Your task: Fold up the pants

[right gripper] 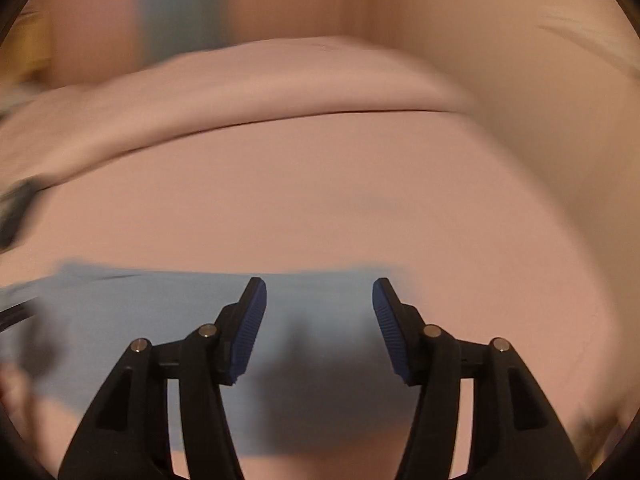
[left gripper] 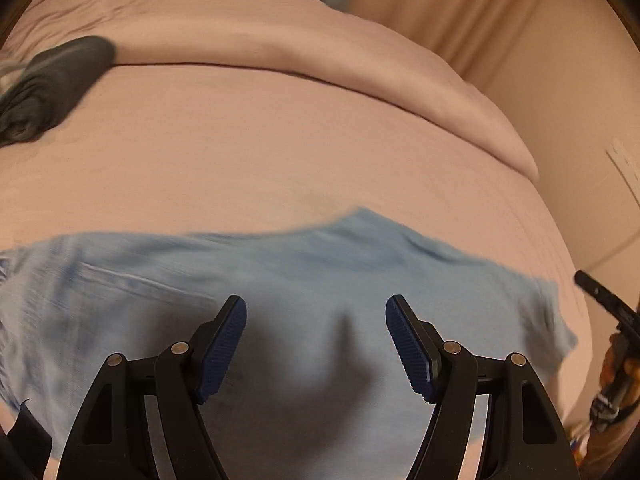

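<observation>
Light blue pants lie spread flat across the near part of a pink bed. My left gripper is open and empty, hovering just above the middle of the pants. In the right wrist view the pants reach from the left edge to about the centre. My right gripper is open and empty above the pants' right end. Both views are motion-blurred. The other gripper's black body shows at the right edge of the left wrist view.
A folded pink duvet lies across the far side of the bed. A dark grey garment is bunched at the far left, also seen blurred in the right wrist view. Curtains and a wall are behind.
</observation>
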{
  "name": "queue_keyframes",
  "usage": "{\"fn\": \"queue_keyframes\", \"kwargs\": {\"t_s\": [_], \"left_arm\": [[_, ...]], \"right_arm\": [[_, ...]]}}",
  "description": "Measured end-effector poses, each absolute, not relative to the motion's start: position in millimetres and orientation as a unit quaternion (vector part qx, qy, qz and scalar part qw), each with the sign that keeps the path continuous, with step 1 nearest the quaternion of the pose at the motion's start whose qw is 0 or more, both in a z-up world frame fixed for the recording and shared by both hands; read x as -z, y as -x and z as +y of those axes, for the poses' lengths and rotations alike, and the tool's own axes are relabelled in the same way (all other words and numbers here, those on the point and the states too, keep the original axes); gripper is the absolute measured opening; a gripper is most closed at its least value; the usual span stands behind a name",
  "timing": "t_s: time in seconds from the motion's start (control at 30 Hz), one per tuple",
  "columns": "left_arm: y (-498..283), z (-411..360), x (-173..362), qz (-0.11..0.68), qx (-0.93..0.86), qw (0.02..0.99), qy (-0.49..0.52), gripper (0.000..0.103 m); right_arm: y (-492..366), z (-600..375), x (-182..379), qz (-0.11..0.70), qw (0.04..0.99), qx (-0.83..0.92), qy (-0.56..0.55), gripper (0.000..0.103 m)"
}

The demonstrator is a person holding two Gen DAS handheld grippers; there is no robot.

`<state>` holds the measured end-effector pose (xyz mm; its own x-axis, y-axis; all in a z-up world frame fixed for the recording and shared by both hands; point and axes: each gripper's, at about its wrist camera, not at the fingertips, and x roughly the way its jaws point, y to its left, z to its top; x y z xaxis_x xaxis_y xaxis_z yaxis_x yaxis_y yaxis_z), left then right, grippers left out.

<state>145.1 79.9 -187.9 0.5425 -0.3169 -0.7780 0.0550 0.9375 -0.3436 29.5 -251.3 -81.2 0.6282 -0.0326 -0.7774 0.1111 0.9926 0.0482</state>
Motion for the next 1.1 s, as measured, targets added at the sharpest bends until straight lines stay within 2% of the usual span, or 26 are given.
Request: {"fn": "queue_keyframes", "kwargs": {"t_s": [0.17, 0.2, 0.37, 0.47, 0.57, 0.8, 0.87, 0.93, 0.97, 1.0, 1.03, 1.07, 1.1], "left_arm": [[-151, 98, 207, 0.480, 0.087, 0.862, 0.135, 0.072], [-153, 101, 210, 0.482, 0.090, 0.860, 0.138, 0.072], [-143, 106, 214, 0.468, 0.108, 0.866, 0.141, 0.072], [-140, 107, 217, 0.465, 0.116, 0.866, 0.139, 0.072], [-141, 109, 217, 0.462, 0.120, 0.867, 0.141, 0.072], [-142, 107, 219, 0.462, 0.121, 0.869, 0.132, 0.072], [-142, 108, 218, 0.461, 0.122, 0.869, 0.134, 0.072], [-142, 108, 219, 0.461, 0.123, 0.868, 0.137, 0.072], [-142, 109, 219, 0.461, 0.124, 0.868, 0.137, 0.072], [-142, 109, 220, 0.462, 0.125, 0.868, 0.136, 0.072], [-142, 110, 220, 0.462, 0.126, 0.868, 0.134, 0.072], [-142, 111, 221, 0.462, 0.126, 0.868, 0.131, 0.072], [-142, 111, 221, 0.463, 0.127, 0.868, 0.129, 0.072]], "right_arm": [[-115, -128, 107, 0.474, 0.855, -0.193, -0.083, 0.051], [-137, -102, 116, 0.484, 0.842, -0.223, -0.081, 0.047], [-215, -47, 160, 0.540, 0.797, -0.253, -0.099, 0.040], [-220, -39, 175, 0.568, 0.768, -0.274, -0.109, 0.040], [-193, -35, 181, 0.599, 0.732, -0.303, -0.121, 0.033], [-154, -36, 198, 0.615, 0.707, -0.332, -0.108, 0.033], [-161, -44, 200, 0.609, 0.702, -0.334, -0.156, 0.037], [-172, -45, 198, 0.598, 0.697, -0.339, -0.206, 0.045], [-177, -45, 198, 0.595, 0.695, -0.340, -0.219, 0.045], [-183, -43, 199, 0.597, 0.694, -0.335, -0.223, 0.040], [-189, -41, 200, 0.603, 0.695, -0.323, -0.221, 0.022], [-194, -39, 199, 0.602, 0.703, -0.316, -0.211, 0.012], [-199, -32, 196, 0.597, 0.711, -0.314, -0.197, 0.009]]}}
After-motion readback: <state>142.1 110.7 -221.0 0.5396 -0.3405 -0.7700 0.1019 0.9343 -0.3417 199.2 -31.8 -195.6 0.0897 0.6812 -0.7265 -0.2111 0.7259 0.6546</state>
